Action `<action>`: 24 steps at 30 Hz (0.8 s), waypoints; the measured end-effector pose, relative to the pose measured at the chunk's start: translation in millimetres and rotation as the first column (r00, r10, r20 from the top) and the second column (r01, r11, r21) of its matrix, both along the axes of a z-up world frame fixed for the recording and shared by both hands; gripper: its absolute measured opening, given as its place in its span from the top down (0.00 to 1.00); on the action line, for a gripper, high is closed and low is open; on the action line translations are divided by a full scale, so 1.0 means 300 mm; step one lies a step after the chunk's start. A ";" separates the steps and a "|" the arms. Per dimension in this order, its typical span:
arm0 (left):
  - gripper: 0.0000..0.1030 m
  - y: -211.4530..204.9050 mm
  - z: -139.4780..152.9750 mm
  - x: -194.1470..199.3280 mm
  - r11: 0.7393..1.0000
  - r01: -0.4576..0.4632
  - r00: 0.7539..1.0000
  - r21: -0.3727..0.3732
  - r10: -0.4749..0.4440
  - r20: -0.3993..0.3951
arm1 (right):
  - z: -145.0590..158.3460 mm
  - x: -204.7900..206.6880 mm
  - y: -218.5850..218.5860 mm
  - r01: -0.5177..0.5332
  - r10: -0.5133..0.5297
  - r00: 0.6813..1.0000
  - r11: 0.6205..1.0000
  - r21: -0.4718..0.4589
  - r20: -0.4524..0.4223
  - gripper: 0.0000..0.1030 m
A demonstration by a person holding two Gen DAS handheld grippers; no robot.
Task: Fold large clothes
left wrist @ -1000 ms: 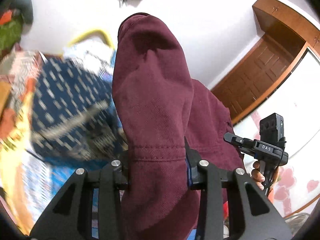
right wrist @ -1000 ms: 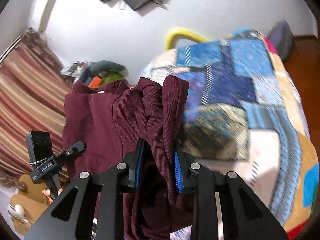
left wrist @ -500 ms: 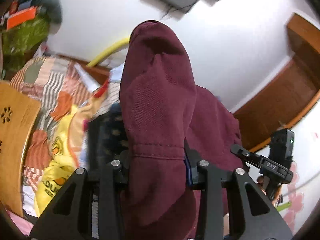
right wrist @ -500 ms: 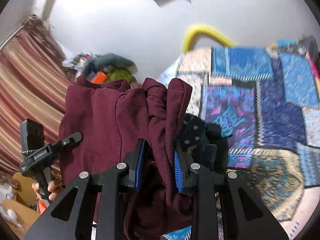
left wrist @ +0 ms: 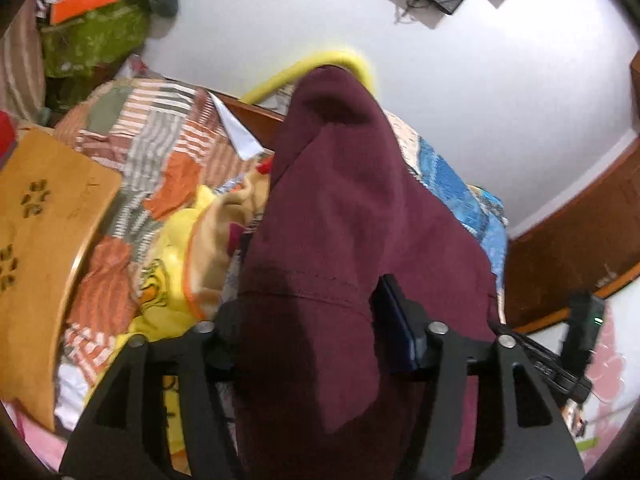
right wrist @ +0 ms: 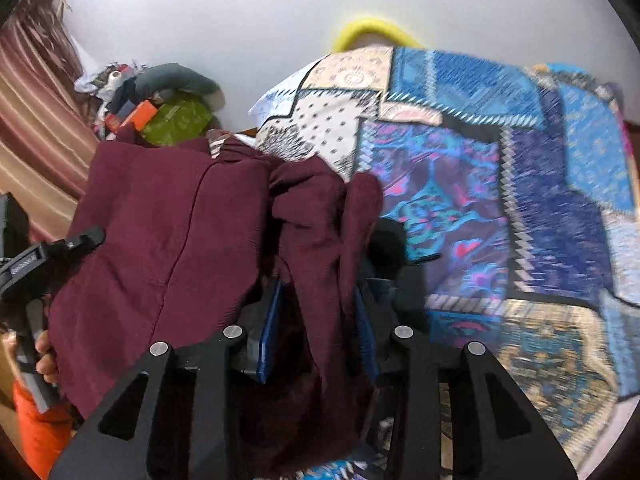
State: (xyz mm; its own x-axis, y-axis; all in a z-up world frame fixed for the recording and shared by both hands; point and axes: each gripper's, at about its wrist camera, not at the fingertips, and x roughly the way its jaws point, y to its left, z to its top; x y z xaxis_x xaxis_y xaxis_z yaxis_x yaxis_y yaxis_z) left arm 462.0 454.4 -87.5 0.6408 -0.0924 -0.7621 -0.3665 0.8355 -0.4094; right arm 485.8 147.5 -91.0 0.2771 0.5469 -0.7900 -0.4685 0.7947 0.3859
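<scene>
Since the maroon garment (left wrist: 344,216) hangs limp and thick above the patchwork bed (right wrist: 520,208), it looks soft, fairly heavy and slow to slip, best held at hems or seams; left tongs (left wrist: 308,320) clamp a stitched hem, right tongs (right wrist: 316,312) pinch a bunched fold; its full shape and lower edge are hidden
</scene>
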 end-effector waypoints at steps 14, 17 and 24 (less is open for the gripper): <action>0.37 -0.254 0.389 -0.344 0.975 0.003 0.996 0.221 -0.022 0.084 | 0.470 -0.306 -0.147 -0.027 0.015 0.977 0.998 0.054 0.213 0.68; 0.37 -0.347 0.525 -0.478 0.958 0.013 0.987 0.286 -0.059 0.153 | 0.575 -0.406 -0.199 -0.029 0.002 0.962 0.995 0.097 0.272 0.68; 0.37 -0.578 0.717 -0.807 0.912 0.005 0.933 0.411 -0.152 0.326 | 0.742 -0.696 -0.317 -0.055 -0.029 0.888 0.984 0.170 0.459 0.68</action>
State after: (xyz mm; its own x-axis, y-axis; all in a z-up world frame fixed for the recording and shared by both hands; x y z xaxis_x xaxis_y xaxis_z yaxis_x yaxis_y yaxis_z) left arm 219.8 281.2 127.6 0.8716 0.1091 -0.4778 -0.1903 0.9738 -0.1248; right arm 277.0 52.3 131.6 0.5764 0.6690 -0.4692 -0.6358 0.7279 0.2567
